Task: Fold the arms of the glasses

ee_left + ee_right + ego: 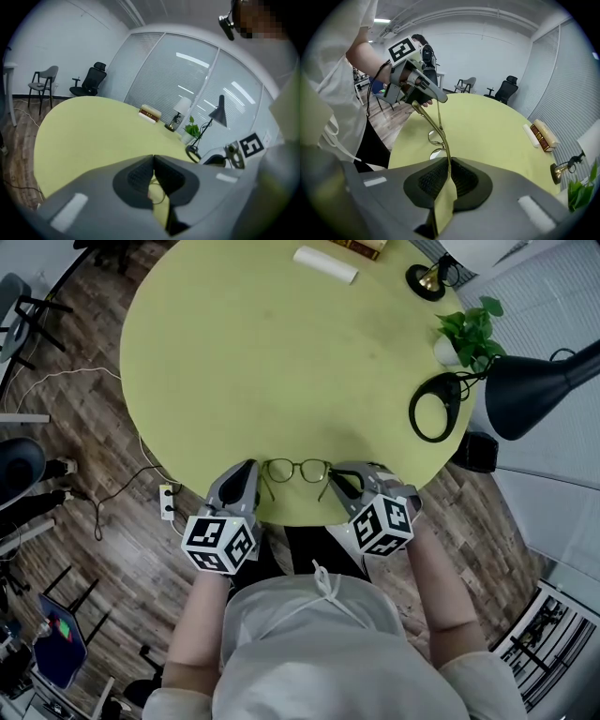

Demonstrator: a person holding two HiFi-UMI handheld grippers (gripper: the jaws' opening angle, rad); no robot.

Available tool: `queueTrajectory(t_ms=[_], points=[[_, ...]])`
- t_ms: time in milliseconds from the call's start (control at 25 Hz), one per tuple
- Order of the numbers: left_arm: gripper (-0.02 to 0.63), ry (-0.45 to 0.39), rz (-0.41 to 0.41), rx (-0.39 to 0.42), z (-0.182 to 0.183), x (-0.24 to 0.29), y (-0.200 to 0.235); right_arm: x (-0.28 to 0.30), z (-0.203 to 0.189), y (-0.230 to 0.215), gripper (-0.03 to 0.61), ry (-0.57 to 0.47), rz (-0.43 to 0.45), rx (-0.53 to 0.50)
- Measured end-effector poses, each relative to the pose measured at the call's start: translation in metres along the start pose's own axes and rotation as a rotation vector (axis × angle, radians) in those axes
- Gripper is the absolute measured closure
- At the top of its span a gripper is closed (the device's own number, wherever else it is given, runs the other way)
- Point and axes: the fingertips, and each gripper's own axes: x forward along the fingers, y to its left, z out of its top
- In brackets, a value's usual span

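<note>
While clenched on the arms (445, 145) of the glasses (297, 470), hold left gripper (250, 472) still and swing right gripper (340, 477) inward behind the lenses (281, 470).

Both forearms reach forward, left tool (251, 472) and right tool (337, 475) each clamped on an arm of the glasses (297, 470).

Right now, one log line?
glasses unfolded, near table edge | left tool shut on glasses | right tool shut on glasses
</note>
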Motion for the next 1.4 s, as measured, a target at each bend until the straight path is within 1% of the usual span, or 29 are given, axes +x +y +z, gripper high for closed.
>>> queueTrajectory(t_ms=[160, 360, 520, 600, 760, 880, 1080, 1400], points=[[0.607, 0.019, -0.003, 0.027, -0.005, 0.008, -0.004, -0.001, 0.0, 0.001, 0.555, -0.002, -0.003, 0.015], [0.607, 0.055, -0.025, 0.004, -0.019, 0.022, -0.009, -0.001, -0.001, 0.004, 0.555, -0.011, 0.007, 0.041], [0.607, 0.083, -0.008, 0.004, -0.031, 0.031, -0.007, -0.003, -0.002, 0.005, 0.555, -0.017, 0.018, 0.06], [0.607, 0.099, -0.001, -0.011, -0.037, 0.035, -0.004, -0.003, -0.003, 0.005, 0.555, -0.02, 0.024, 0.063], [0.607, 0.137, 0.014, 0.001, -0.05, 0.042, -0.002, -0.004, -0.002, 0.006, 0.555, -0.029, 0.03, 0.066], [0.607, 0.157, 0.021, -0.01, -0.057, 0.046, -0.001, -0.004, -0.002, 0.007, 0.555, -0.031, 0.036, 0.064], [0.606, 0.176, 0.029, -0.007, -0.061, 0.052, -0.002, -0.004, -0.003, 0.006, 0.555, -0.037, 0.04, 0.069], [0.607, 0.17, 0.034, -0.005, -0.06, 0.053, -0.005, -0.004, -0.005, 0.008, 0.555, -0.03, 0.048, 0.05]])
